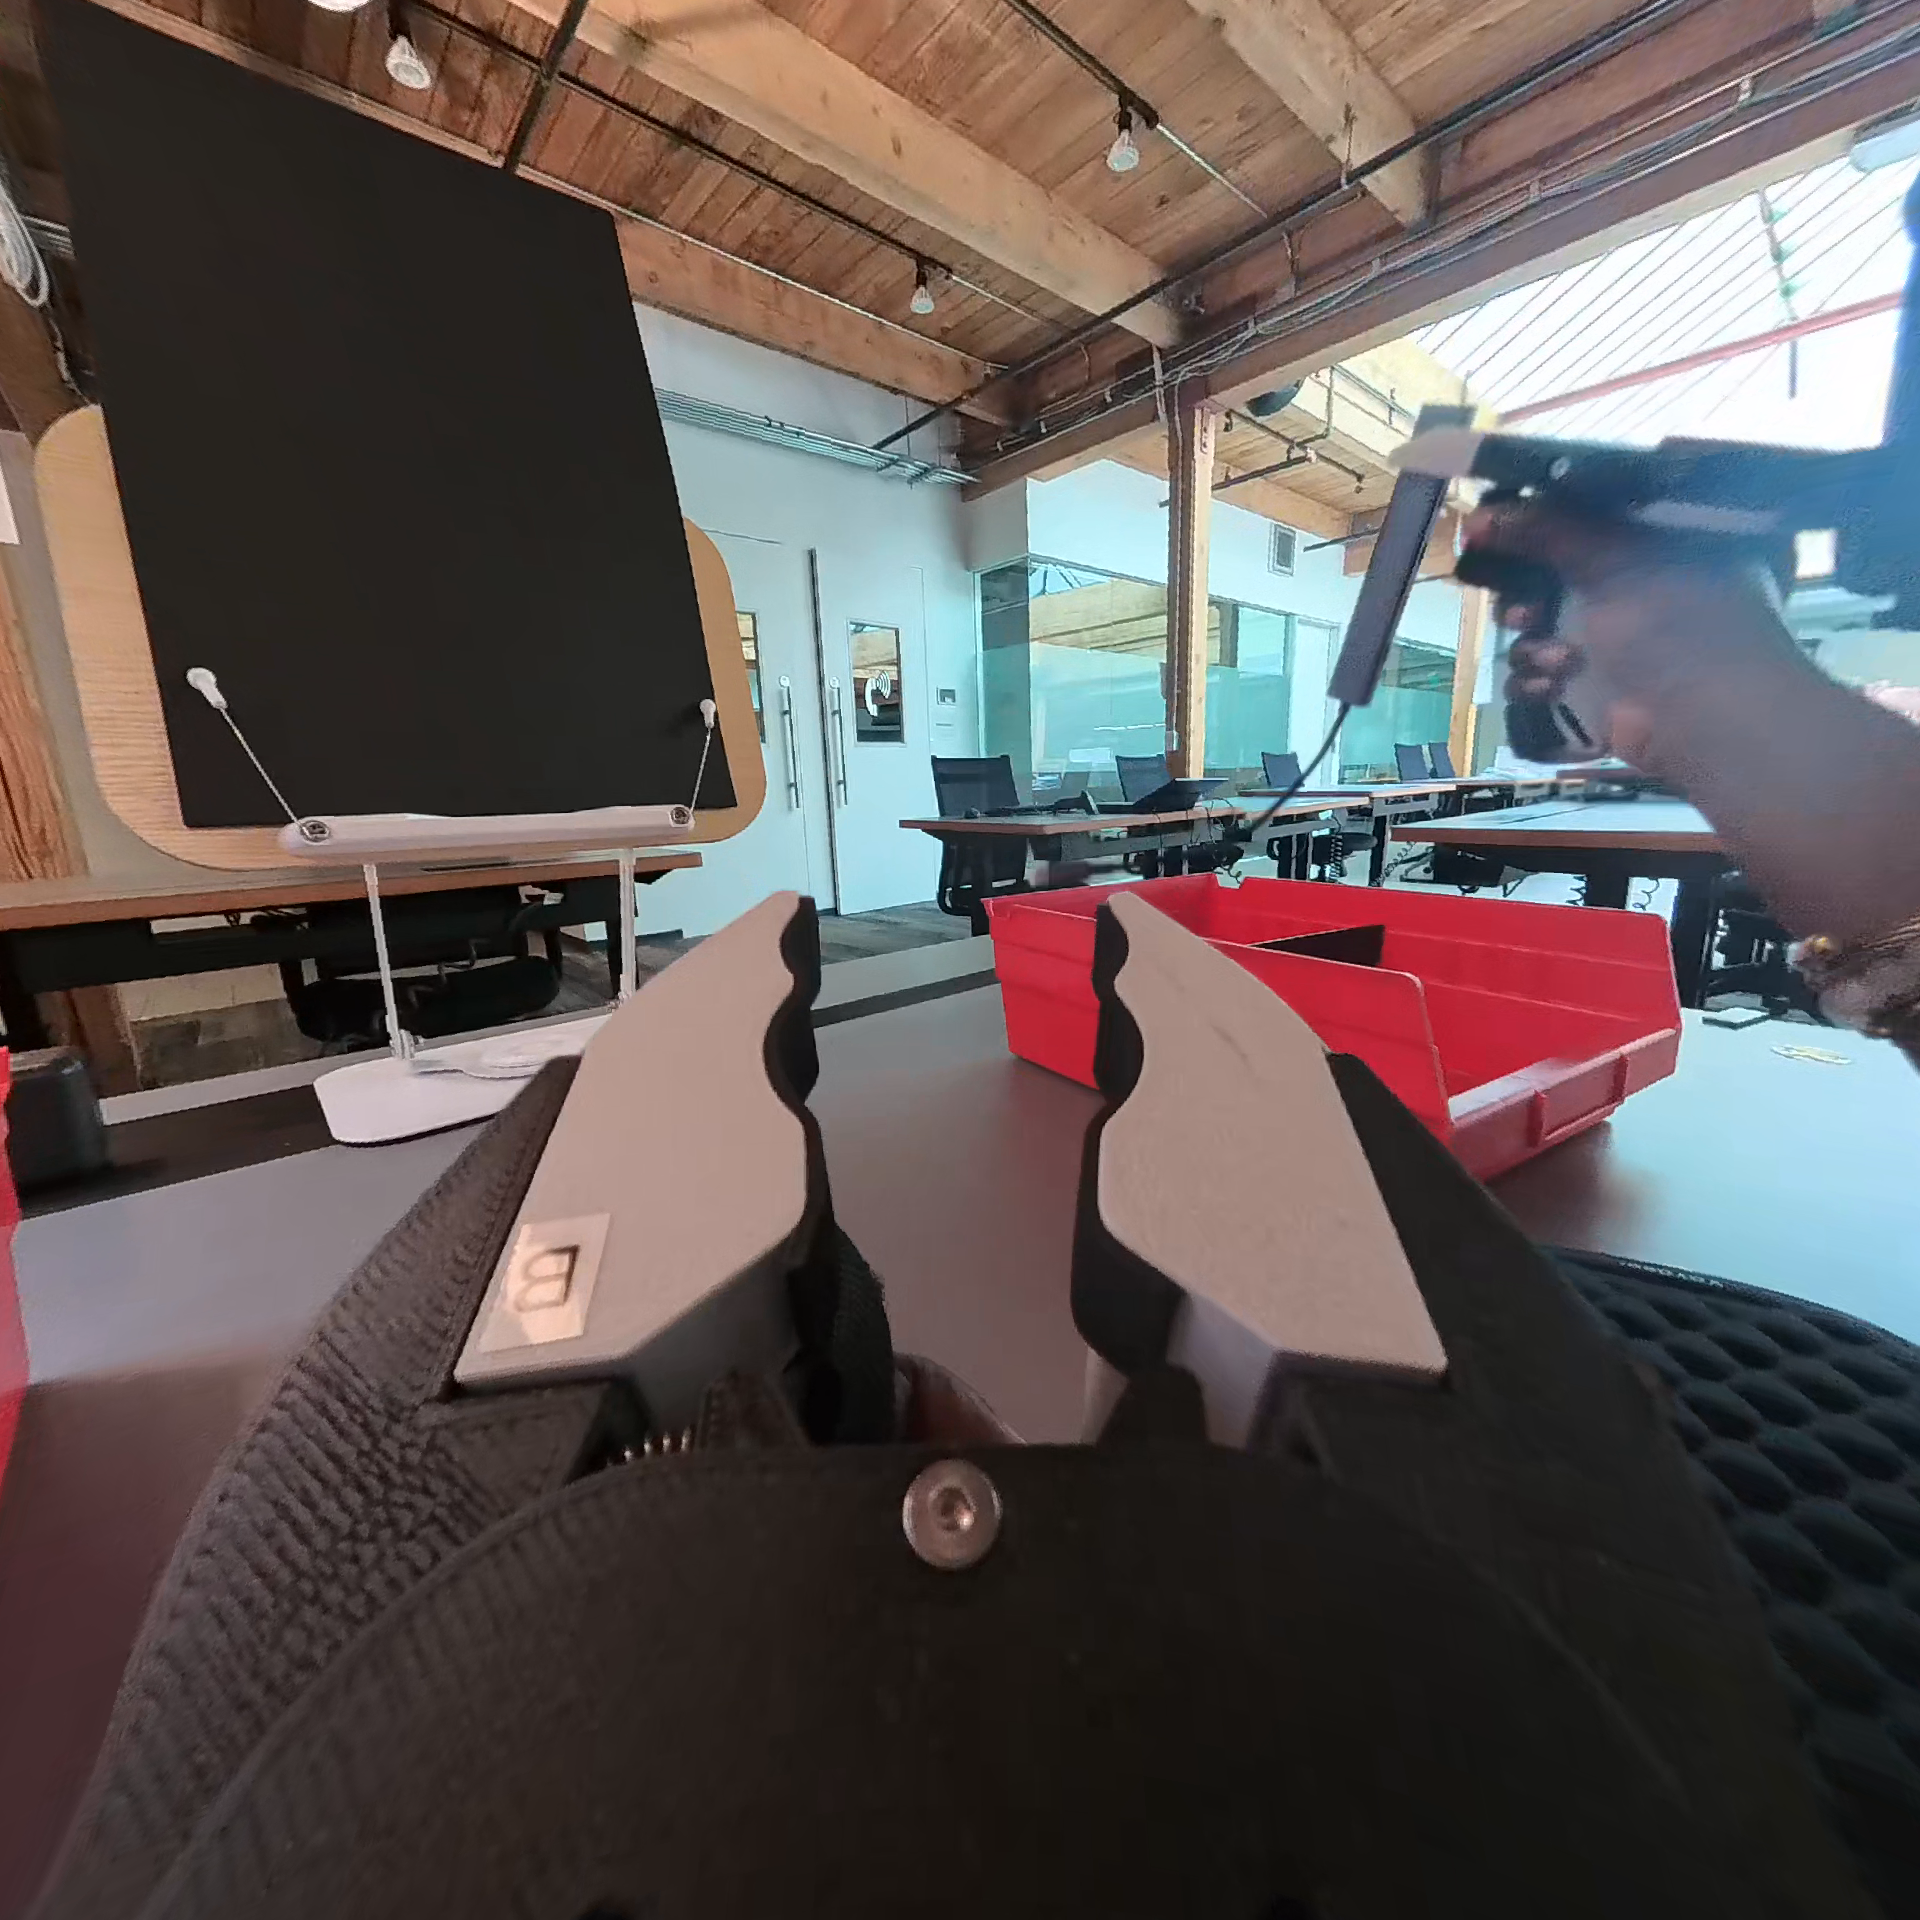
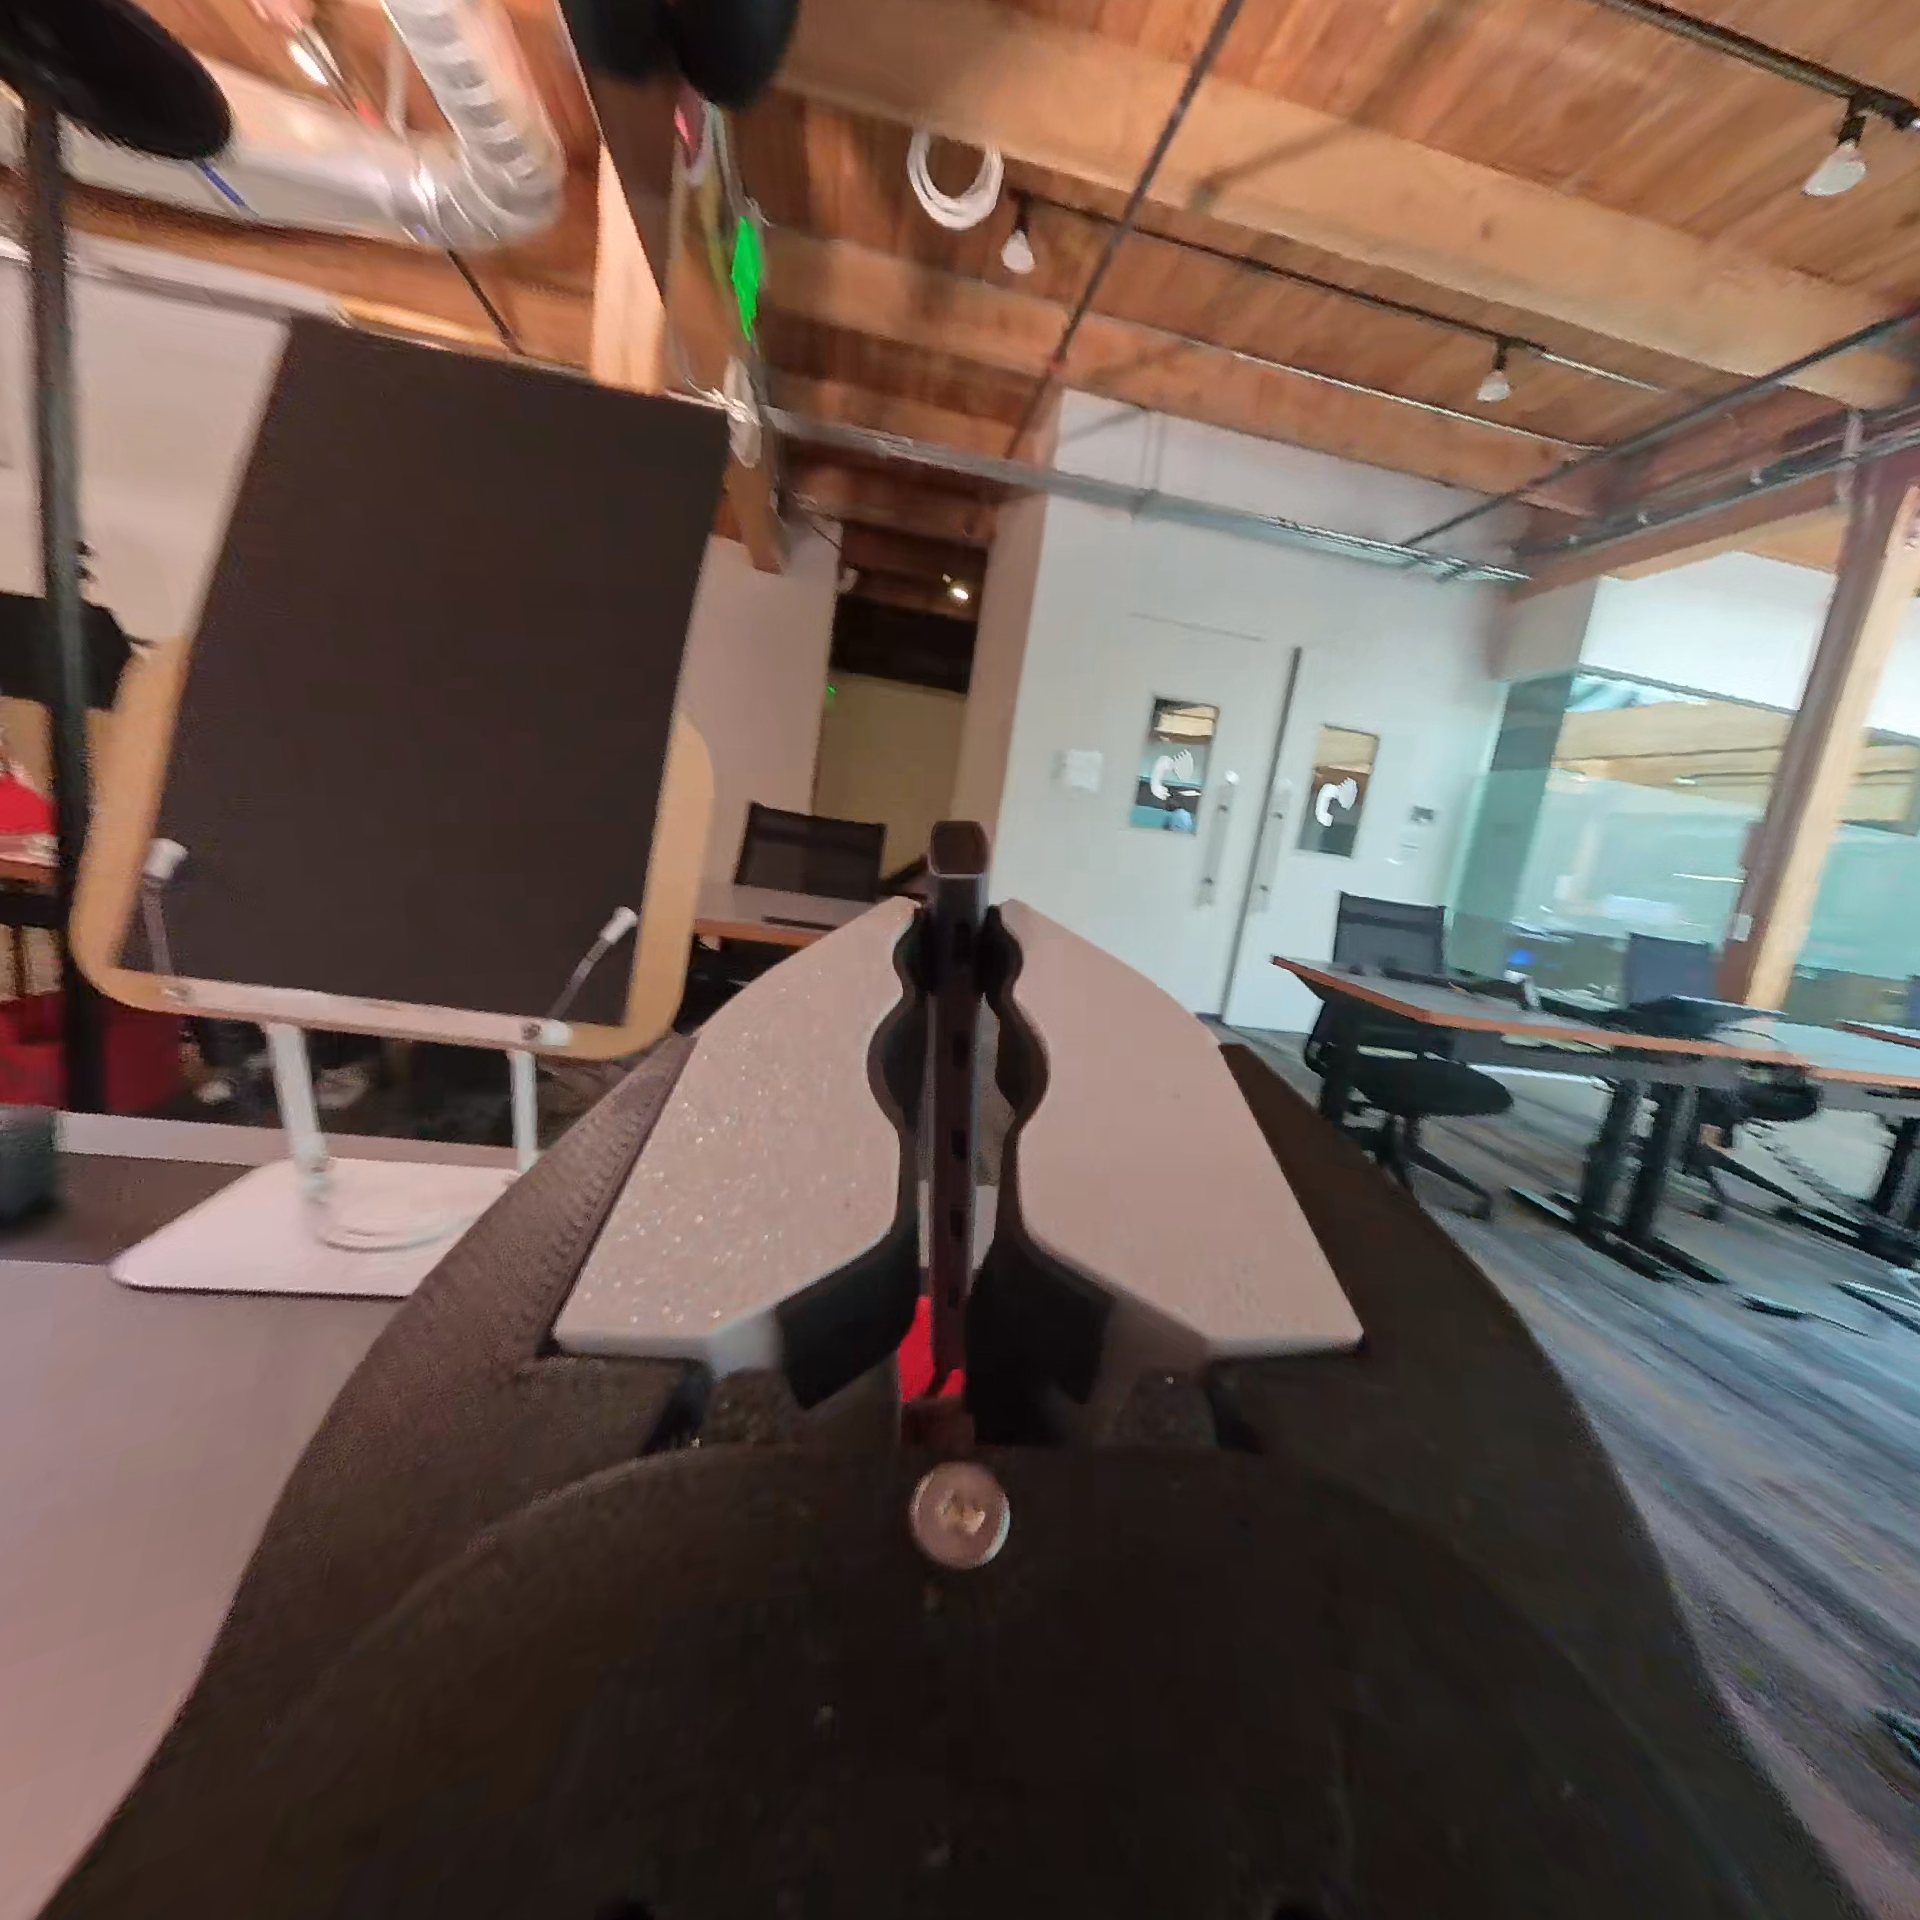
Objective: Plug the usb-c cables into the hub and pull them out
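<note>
My left gripper (image 1: pixel 956 935) is open and empty, low over the dark table. My right gripper (image 2: pixel 956 925) is shut on the hub (image 2: pixel 952 1039), a slim dark bar with a row of ports along its edge, held upright in the air. In the left wrist view the hub (image 1: pixel 1387 587) hangs tilted from the right gripper (image 1: pixel 1439 447) at the upper right, above the red bin, with its thin black lead (image 1: pixel 1299 774) trailing down. I see no loose usb-c cables in either view.
A red bin (image 1: pixel 1507 997) with a black divider stands on the dark table (image 1: pixel 935 1143) right of centre. A black board on a white stand (image 1: pixel 416 520) stands at the back left; it also shows in the right wrist view (image 2: pixel 436 675). A person's hand (image 1: pixel 1704 707) holds the right gripper. Tip to tip, the grippers are about 35 cm apart.
</note>
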A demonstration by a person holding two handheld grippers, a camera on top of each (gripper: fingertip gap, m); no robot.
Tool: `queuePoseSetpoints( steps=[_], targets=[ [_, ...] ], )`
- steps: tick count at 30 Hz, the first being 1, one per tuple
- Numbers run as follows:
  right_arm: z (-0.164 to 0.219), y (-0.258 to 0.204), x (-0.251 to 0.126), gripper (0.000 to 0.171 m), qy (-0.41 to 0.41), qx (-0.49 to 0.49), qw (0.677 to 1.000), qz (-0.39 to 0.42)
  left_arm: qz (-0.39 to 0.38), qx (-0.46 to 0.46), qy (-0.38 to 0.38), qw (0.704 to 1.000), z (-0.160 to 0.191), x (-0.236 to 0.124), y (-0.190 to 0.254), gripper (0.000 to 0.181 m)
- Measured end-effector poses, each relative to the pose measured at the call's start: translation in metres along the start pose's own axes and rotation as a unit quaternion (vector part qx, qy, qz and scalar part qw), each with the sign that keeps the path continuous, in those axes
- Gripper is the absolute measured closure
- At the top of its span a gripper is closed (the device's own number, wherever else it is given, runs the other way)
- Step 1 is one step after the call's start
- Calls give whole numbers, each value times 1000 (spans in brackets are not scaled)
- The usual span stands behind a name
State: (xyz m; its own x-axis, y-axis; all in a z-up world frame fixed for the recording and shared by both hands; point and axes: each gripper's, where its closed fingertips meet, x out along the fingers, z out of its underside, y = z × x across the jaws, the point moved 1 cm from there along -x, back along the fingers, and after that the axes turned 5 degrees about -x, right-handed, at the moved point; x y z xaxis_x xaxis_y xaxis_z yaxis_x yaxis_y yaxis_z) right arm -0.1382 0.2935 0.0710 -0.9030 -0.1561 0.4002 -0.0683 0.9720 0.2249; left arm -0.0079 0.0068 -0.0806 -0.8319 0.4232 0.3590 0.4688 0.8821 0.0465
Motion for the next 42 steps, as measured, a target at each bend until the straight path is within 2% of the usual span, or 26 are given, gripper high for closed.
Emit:
queuePoseSetpoints(
  steps=[6, 9, 11, 17, 20, 22, 24, 27, 29, 32, 34, 38, 42],
  targets=[
    [43, 6, 24, 162, -33, -69, 996, 37, 5, 3, -8, 1000, 3, 1, 1, 133],
    [67, 8, 31, 162, -72, -157, 983, 56, 6, 0, -9, 1000, 3, 2, 1, 133],
    [92, 1, 36, 162, -114, -177, 977, 29, 6, -1, -9, 1000, 3, 2, 1, 134],
    [171, -40, 35, 152, -280, -64, 951, -113, 8, -2, -11, 1000, 4, 2, 1, 134],
    [191, -70, 26, 135, -352, 43, 913, -203, 7, -4, -12, 1000, 4, 2, 0, 134],
    [198, -77, 22, 121, -382, 89, 892, -225, 7, -5, -11, 1000, 4, 2, 0, 134],
    [194, -82, 20, 109, -375, 118, 888, -239, 6, -5, -11, 1000, 4, 2, 0, 135],
    [175, -78, 25, 106, -326, 154, 906, -223, 6, -6, -14, 1000, 5, 3, 0, 135],
    [163, -72, 31, 112, -290, 176, 917, -208, 6, -5, -14, 1000, 5, 3, 0, 135],
    [154, -71, 29, 125, -287, 181, 917, -210, 6, -4, -12, 1000, 5, 3, 0, 135],
    [135, -78, 24, 132, -259, 198, 919, -224, 5, -5, -13, 1000, 5, 3, 0, 135],
    [73, -116, -9, 138, -159, 270, 908, -279, 6, -1, -20, 1000, 7, 4, 1, 135],
    [27, -181, -74, 137, -62, 271, 885, -374, 8, 4, -18, 1000, 7, 3, 2, 135]
  ],
)
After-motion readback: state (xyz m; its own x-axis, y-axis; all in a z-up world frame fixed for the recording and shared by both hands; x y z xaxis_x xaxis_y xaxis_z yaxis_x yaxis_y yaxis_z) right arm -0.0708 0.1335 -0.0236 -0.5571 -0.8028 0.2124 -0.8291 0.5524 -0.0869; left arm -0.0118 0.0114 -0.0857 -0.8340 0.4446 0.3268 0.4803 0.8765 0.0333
